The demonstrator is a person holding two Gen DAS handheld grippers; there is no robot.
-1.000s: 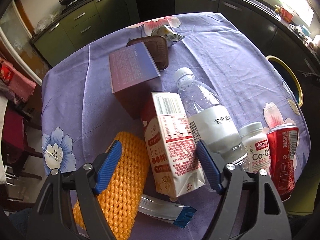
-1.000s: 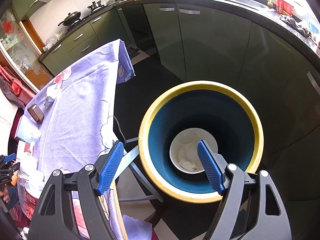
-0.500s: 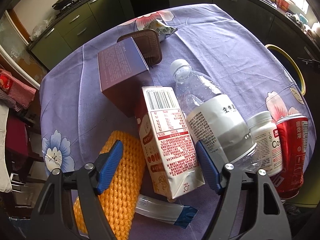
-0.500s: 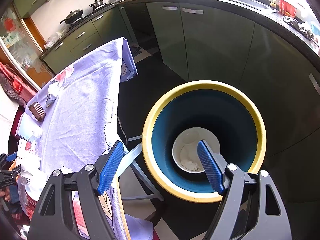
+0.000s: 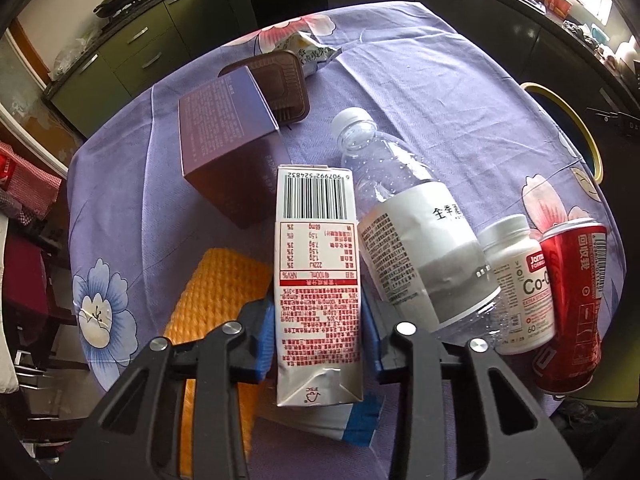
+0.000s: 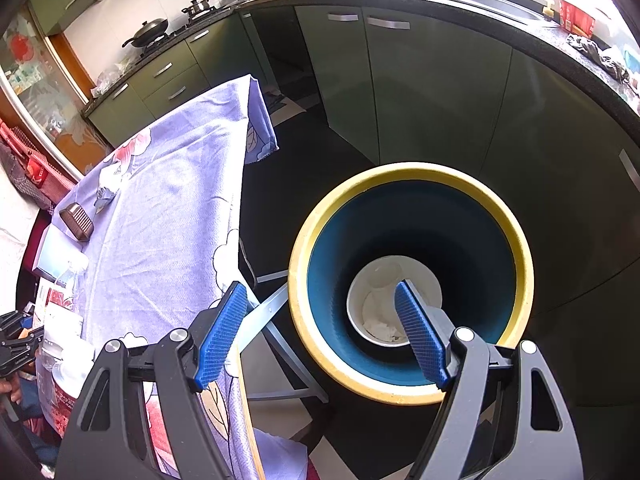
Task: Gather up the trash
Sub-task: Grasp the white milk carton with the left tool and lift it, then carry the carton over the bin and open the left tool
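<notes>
A white-and-red milk carton (image 5: 316,264) lies on the purple flowered tablecloth (image 5: 440,80). My left gripper (image 5: 319,320) is closing, its blue pads (image 5: 264,340) against the carton's two long sides near its bottom end. Beside the carton lie a clear plastic bottle (image 5: 404,216), a white pill bottle (image 5: 516,280) and a red can (image 5: 576,304). My right gripper (image 6: 320,316) hangs open and empty over a yellow-rimmed blue trash bin (image 6: 516,240), which stands on the floor. A white bowl (image 6: 380,280) with crumpled paper lies at the bin's bottom.
An orange foam net (image 5: 216,304) and a blue-and-white packet (image 5: 340,424) lie under the left gripper. Farther back sit a purple box (image 5: 228,132), a brown tray (image 5: 284,88) and a snack wrapper (image 5: 312,54). Green cabinets (image 6: 420,92) ring the bin.
The left jaws have closed in from wide apart onto the carton's sides, and the left gripper has come closer to it. The right gripper has stayed still over the bin.
</notes>
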